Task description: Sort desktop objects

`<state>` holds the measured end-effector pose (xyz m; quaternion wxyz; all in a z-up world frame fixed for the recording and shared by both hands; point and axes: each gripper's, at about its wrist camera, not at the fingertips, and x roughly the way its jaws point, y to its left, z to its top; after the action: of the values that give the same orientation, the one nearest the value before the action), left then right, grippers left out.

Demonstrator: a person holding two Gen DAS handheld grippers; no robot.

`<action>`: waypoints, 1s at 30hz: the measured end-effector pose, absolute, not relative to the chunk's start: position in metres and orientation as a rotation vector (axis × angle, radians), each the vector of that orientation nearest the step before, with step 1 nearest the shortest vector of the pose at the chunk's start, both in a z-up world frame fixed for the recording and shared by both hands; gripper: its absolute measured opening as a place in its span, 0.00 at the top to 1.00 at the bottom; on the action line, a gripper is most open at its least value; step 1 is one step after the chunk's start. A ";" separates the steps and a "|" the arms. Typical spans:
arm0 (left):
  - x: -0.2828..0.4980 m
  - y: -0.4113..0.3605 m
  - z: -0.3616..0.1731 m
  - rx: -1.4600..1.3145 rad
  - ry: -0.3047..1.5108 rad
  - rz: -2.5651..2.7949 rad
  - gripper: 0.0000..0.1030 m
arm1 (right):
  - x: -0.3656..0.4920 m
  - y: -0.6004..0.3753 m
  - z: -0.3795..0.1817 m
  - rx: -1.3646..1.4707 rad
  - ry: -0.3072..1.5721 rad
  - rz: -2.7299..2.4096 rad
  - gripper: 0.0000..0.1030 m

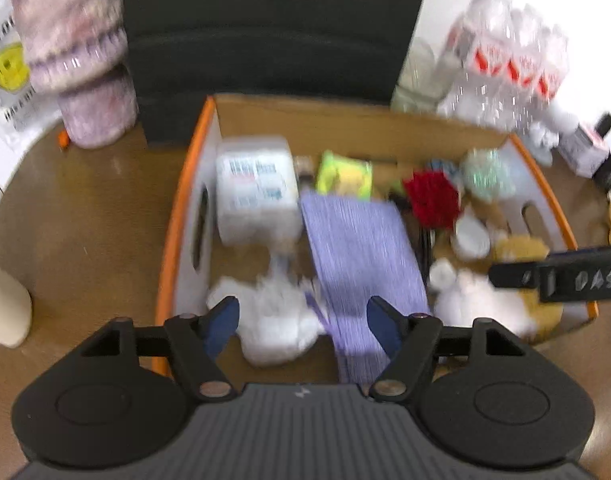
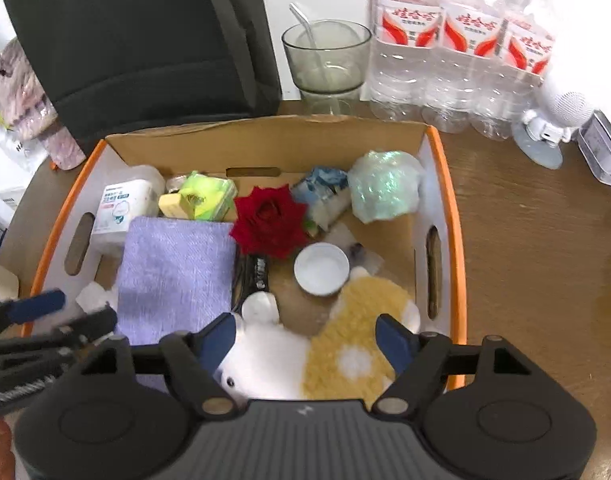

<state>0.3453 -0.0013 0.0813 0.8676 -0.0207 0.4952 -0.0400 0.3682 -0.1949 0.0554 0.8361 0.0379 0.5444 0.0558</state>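
An orange-rimmed cardboard box holds sorted objects: a purple cloth, a red rose, a white wipes pack, a green-yellow packet, a white dish, a green foil ball, and a white-and-yellow plush toy. My left gripper is open and empty over the box's near edge, above crumpled white material and the cloth. My right gripper is open and empty above the plush toy. The left view is blurred.
A black chair back stands behind the box. Water bottles, a glass with a straw, a small white fan and a tin stand on the brown table at the right. A pink patterned cup stands at the left.
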 end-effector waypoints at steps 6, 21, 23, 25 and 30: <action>0.323 -0.003 0.113 -0.025 0.975 -0.052 0.30 | 0.351 -0.196 0.072 0.075 1.122 0.099 0.26; 0.168 -0.022 0.141 0.006 0.357 0.068 0.00 | 0.172 -0.197 0.090 0.040 0.438 0.065 0.12; 0.158 -0.020 0.140 -0.021 0.339 0.049 0.00 | 0.156 -0.198 0.091 0.043 0.360 0.050 0.12; 0.151 -0.021 0.136 -0.015 0.334 0.053 0.00 | 0.143 -0.197 0.091 0.044 0.328 0.033 0.07; 0.126 -0.016 0.133 -0.005 0.319 0.022 0.00 | 0.121 -0.192 0.089 0.032 0.309 0.042 0.03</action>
<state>0.1262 -0.0156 0.1329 0.9872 -0.0025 0.1588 0.0109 0.1214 -0.1919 0.0894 0.9877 0.0159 0.1540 0.0211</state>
